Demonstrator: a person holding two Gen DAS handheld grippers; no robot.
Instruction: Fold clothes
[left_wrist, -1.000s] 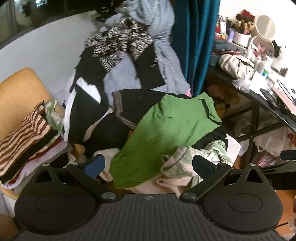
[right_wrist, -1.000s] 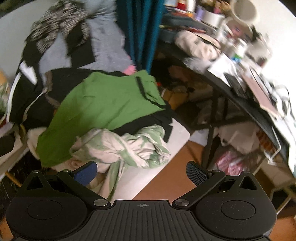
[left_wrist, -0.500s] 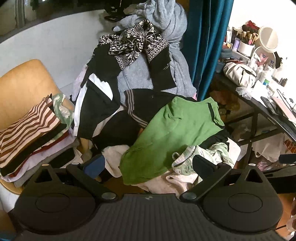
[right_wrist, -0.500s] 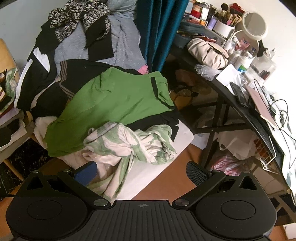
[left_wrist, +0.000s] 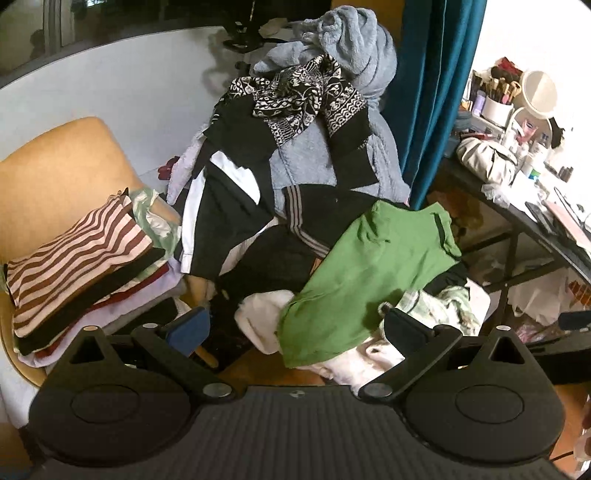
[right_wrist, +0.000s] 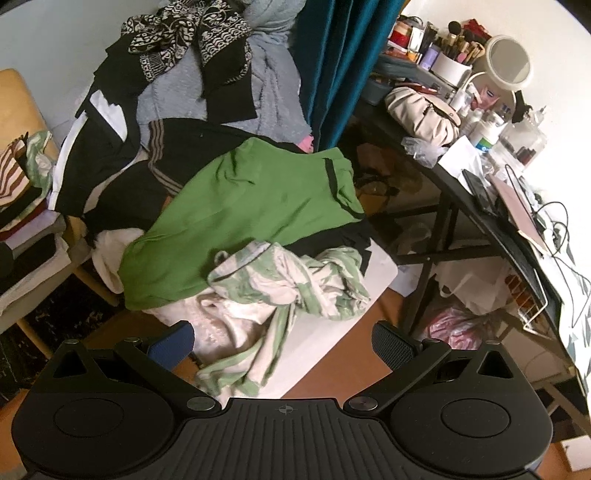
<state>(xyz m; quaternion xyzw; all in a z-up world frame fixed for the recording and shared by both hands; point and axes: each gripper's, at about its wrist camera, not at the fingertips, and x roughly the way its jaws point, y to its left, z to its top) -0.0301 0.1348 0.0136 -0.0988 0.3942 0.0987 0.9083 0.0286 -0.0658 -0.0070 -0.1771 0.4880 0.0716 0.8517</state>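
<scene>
A heap of unfolded clothes fills the middle of both views. On top lies a green shirt (left_wrist: 373, 273) (right_wrist: 243, 214), with a crumpled green-and-white garment (right_wrist: 295, 277) (left_wrist: 443, 306) at its near edge. Behind are black garments with stripes (left_wrist: 314, 218) (right_wrist: 162, 155) and a grey fleece (left_wrist: 354, 44). A folded stack topped by a brown-striped piece (left_wrist: 74, 258) rests on a tan chair (left_wrist: 55, 166). My left gripper (left_wrist: 295, 325) is open, held back from the heap and holding nothing. My right gripper (right_wrist: 282, 339) is open above the crumpled garment's hanging end, also holding nothing.
A teal curtain (left_wrist: 432, 92) (right_wrist: 332, 62) hangs behind the heap. A black desk (right_wrist: 491, 218) on the right carries a beige bag (right_wrist: 421, 110), a round mirror (right_wrist: 508, 61), bottles and cables. Bags (right_wrist: 458, 325) sit under the desk on the wooden floor (right_wrist: 332, 373).
Both grippers have drawn back and tilted up, so more of the heap, the chair and the desk shows. Both stay open. The clothes have not moved.
</scene>
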